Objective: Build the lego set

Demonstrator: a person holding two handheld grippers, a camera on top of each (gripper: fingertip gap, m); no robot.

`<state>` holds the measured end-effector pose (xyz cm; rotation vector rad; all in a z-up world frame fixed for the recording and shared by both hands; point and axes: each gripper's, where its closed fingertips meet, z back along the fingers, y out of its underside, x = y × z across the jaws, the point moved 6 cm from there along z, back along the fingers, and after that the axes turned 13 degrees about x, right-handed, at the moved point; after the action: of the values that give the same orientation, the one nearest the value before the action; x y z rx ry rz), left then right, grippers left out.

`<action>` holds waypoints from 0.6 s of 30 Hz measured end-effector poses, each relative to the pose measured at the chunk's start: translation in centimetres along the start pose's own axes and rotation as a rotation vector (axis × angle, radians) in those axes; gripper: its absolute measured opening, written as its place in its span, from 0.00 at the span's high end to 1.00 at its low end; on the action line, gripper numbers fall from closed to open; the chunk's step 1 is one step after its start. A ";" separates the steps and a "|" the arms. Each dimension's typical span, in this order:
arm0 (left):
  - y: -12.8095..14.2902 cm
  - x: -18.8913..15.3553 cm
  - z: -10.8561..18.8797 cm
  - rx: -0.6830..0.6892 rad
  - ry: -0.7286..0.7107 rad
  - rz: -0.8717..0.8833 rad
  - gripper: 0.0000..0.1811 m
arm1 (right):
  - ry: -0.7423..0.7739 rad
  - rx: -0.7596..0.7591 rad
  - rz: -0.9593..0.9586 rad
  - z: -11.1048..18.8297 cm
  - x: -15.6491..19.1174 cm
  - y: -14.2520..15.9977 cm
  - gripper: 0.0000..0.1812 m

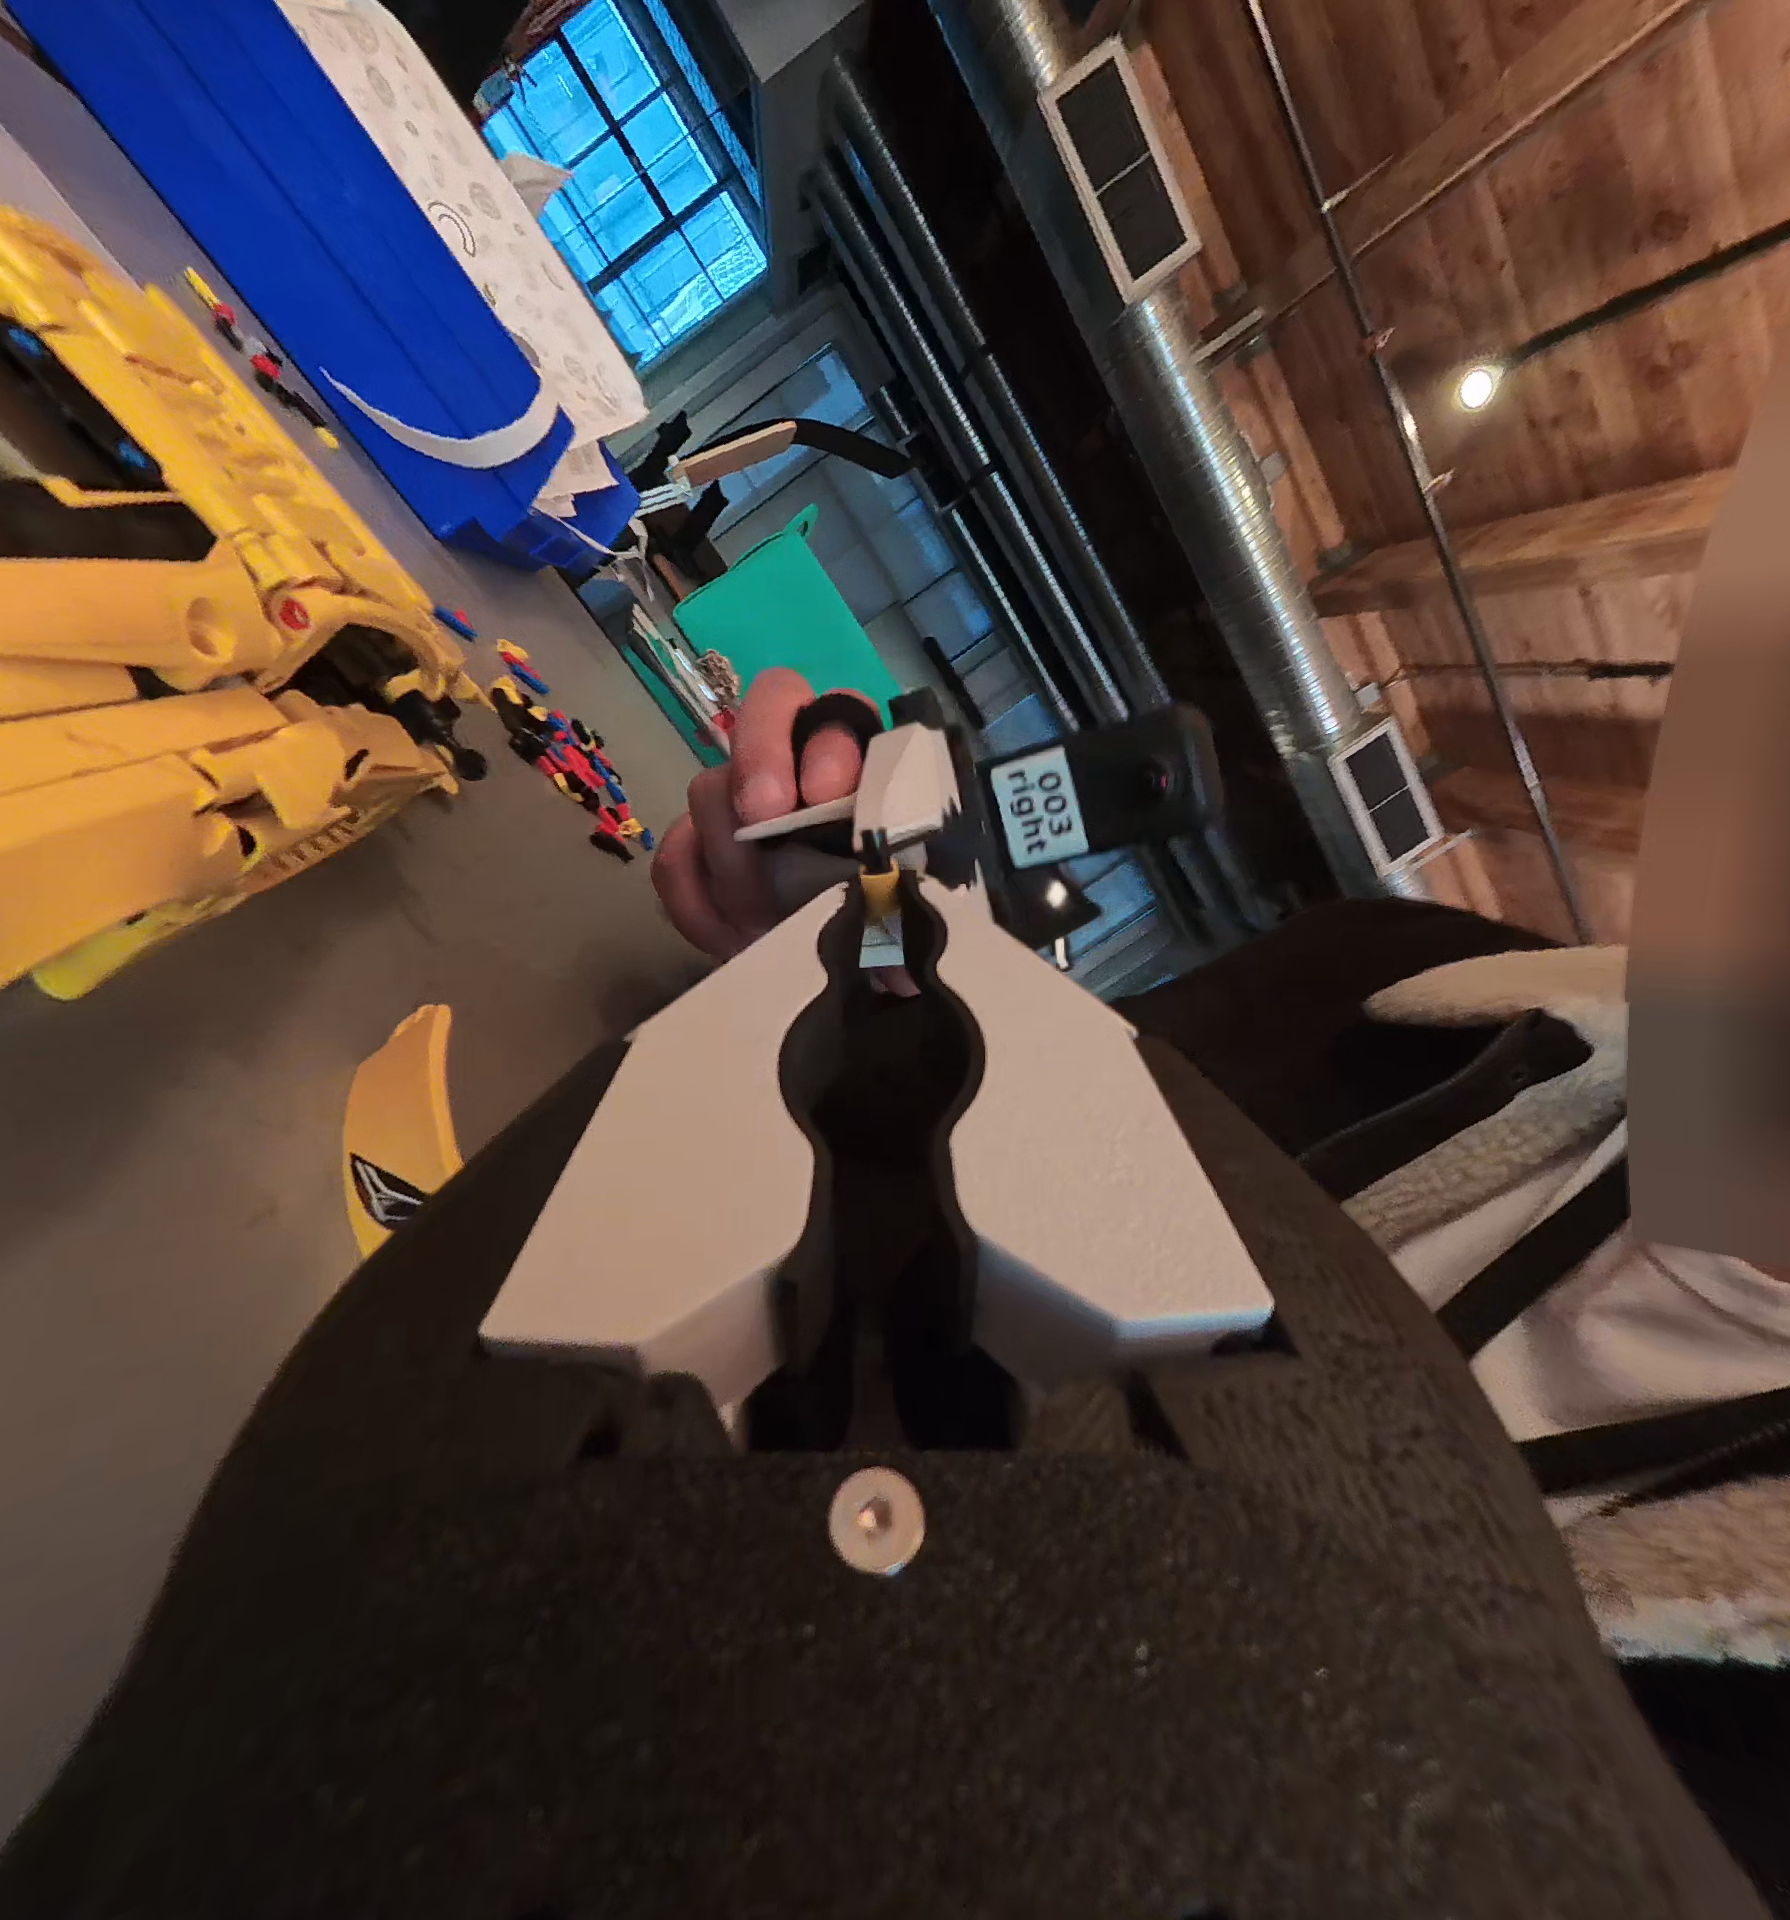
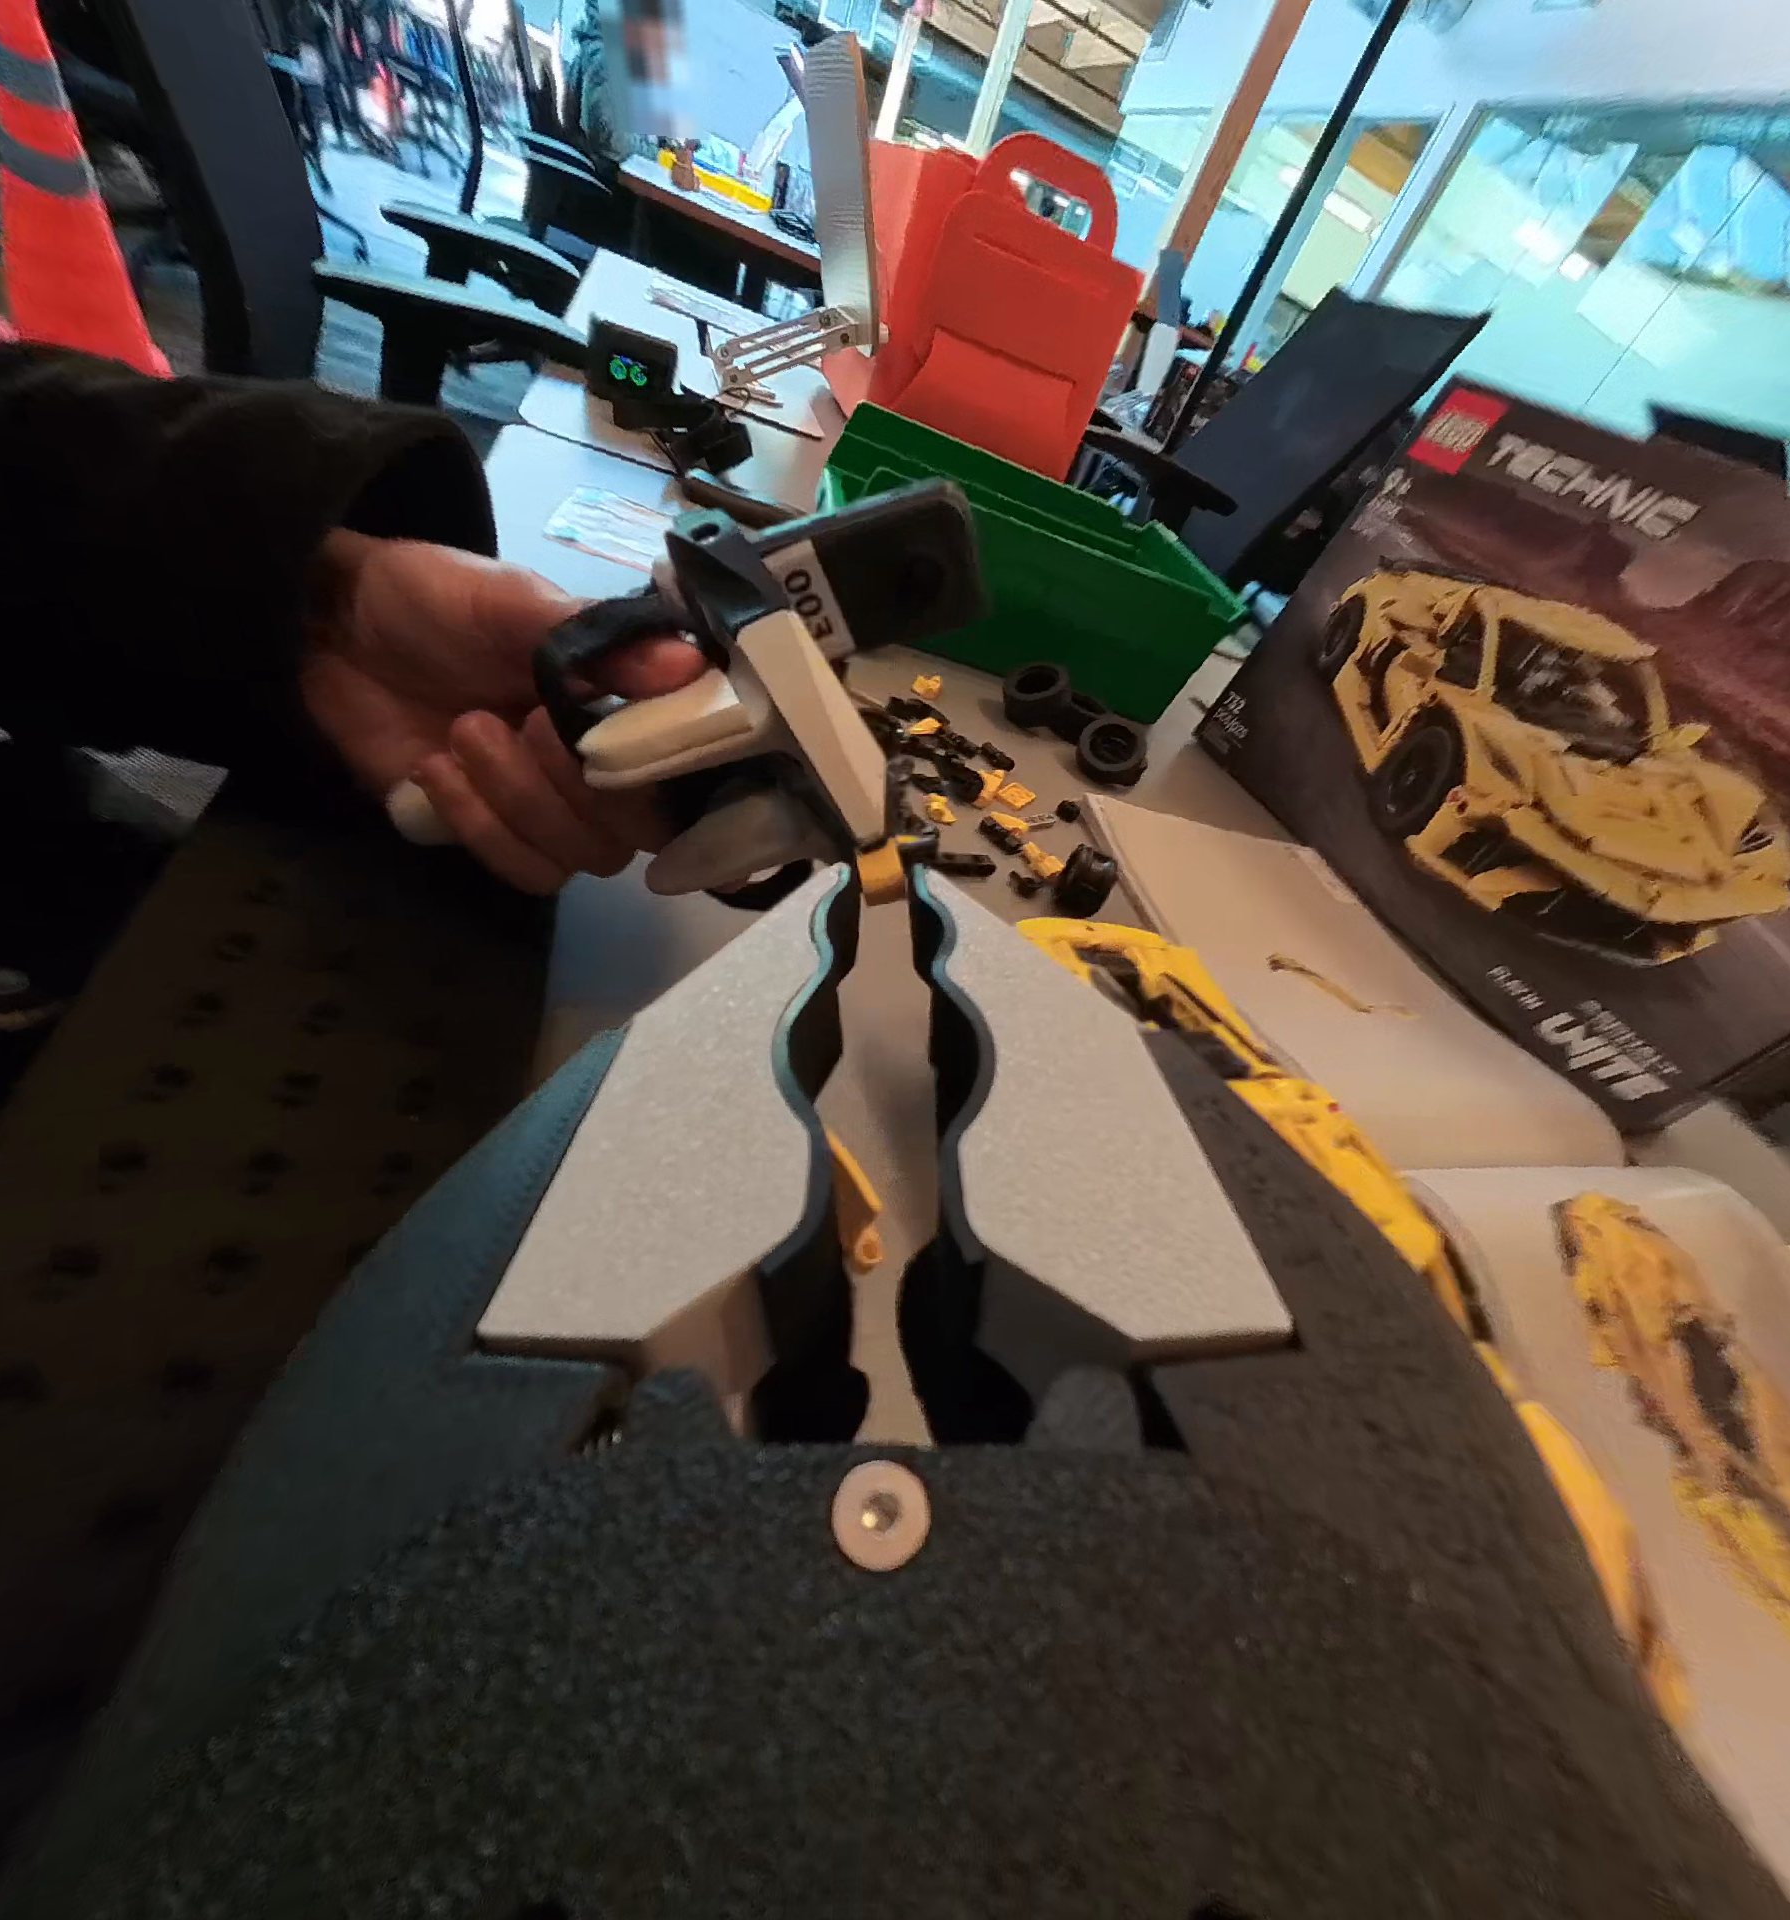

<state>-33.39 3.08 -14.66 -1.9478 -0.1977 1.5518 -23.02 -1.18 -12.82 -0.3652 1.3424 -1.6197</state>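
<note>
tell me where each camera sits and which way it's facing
Left wrist view: on the left gripper, tilted sideways, facing the right gripper, the yellow car and the ceiling; a hand shows.
Right wrist view: on the right gripper, facing the table, the loose parts and the set's box; a hand shows.
Shared: both grippers meet tip to tip at one small yellow piece.

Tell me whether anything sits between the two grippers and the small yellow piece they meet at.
Nothing visible does. The small yellow piece sits at the tips of the right gripper, and the left gripper meets it from above. The loose parts and yellow car lie on the table, clear of it.
</note>
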 end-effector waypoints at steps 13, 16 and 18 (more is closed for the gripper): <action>0.8 -2.9 0.2 0.091 -0.524 -1.127 0.96 | -0.861 -0.120 -0.969 0.0 -1.9 1.0 0.80; 1.3 -3.3 -0.6 0.132 -0.577 -1.287 0.97 | -1.031 -0.131 -1.113 -0.1 -1.9 1.4 0.82; 1.5 -3.3 -0.9 0.156 -0.614 -1.346 0.97 | -1.076 -0.138 -1.145 -0.1 -1.8 1.5 0.86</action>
<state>-33.95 -0.06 -12.70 -0.7138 -1.2734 1.0373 -21.51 0.45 -13.58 -2.0115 0.3234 -1.6565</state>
